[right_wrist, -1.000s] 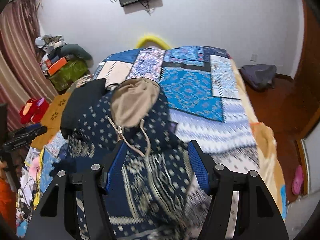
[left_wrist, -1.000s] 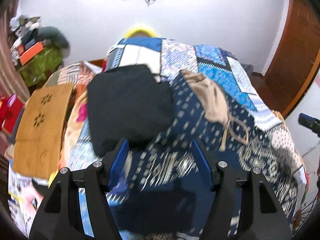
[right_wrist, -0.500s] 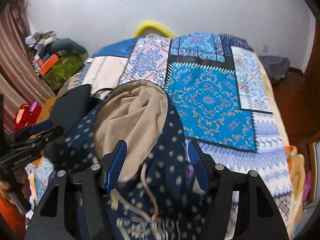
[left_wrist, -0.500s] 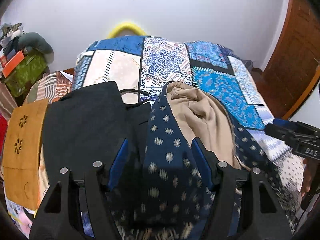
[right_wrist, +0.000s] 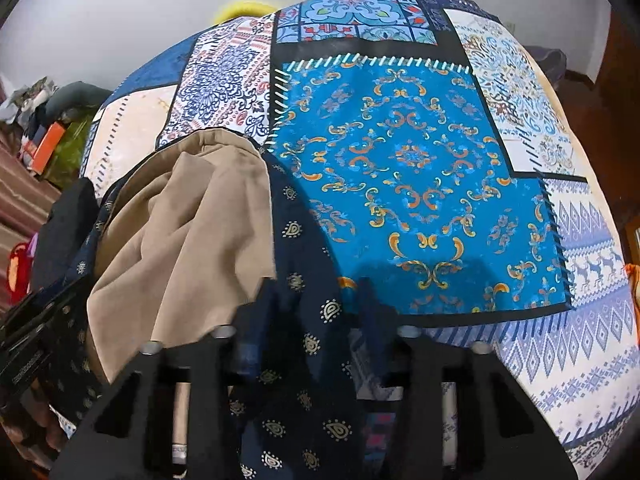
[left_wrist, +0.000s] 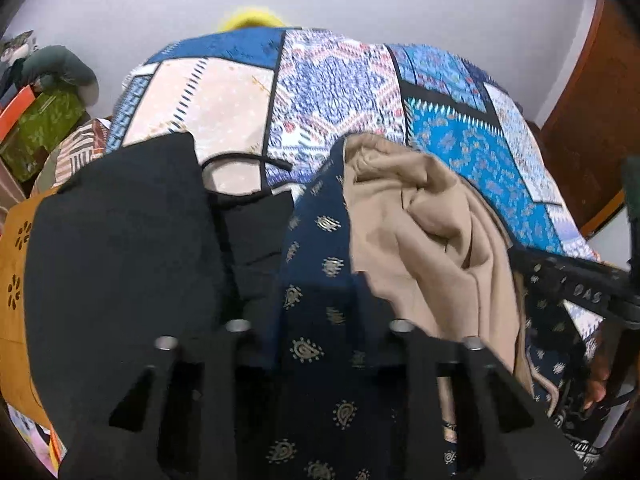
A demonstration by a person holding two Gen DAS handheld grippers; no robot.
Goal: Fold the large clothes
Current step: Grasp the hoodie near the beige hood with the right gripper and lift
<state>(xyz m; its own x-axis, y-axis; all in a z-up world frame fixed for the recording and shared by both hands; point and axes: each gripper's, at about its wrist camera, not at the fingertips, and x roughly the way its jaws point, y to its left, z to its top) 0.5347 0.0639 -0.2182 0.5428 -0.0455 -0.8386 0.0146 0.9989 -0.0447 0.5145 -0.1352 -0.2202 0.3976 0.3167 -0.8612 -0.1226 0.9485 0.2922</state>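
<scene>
Centrally, a navy paisley garment (left_wrist: 320, 344) with a tan lining (left_wrist: 424, 240) lies bunched on the bed (right_wrist: 420, 152), near the camera-side edge of the patchwork blue bedspread. Both pairs of tongs are closing with its cloth between their fingers. In the left wrist view the left tongs (left_wrist: 316, 320) have the navy fabric running up between the two dark fingers, but motion blur hides whether the pads already press on it. The right wrist view shows the right tongs (right_wrist: 316, 304) likewise set astride a navy fold, at the garment's edge next to the bright blue panel of the bedspread; there too the contact is too blurred to tell.

Only the left view shows the folded black garment (left_wrist: 120, 248) just beside the navy one, with a thin black strap curving over the pale panel behind it, and an orange-brown board with flower cut-outs (left_wrist: 16, 264) at the bed's edge. It also catches the right tongs from the side, as a dark bar at the frame's right edge.

Only the right view lays out the wide, uncovered stretch of bedspread to the right of the garment, with its pale diamond-patterned border. Its lower left corner shows the left tongs as a dark shape. Both views show a white wall behind the bed and a cluttered pile of boxes (right_wrist: 56, 144) at the far left.
</scene>
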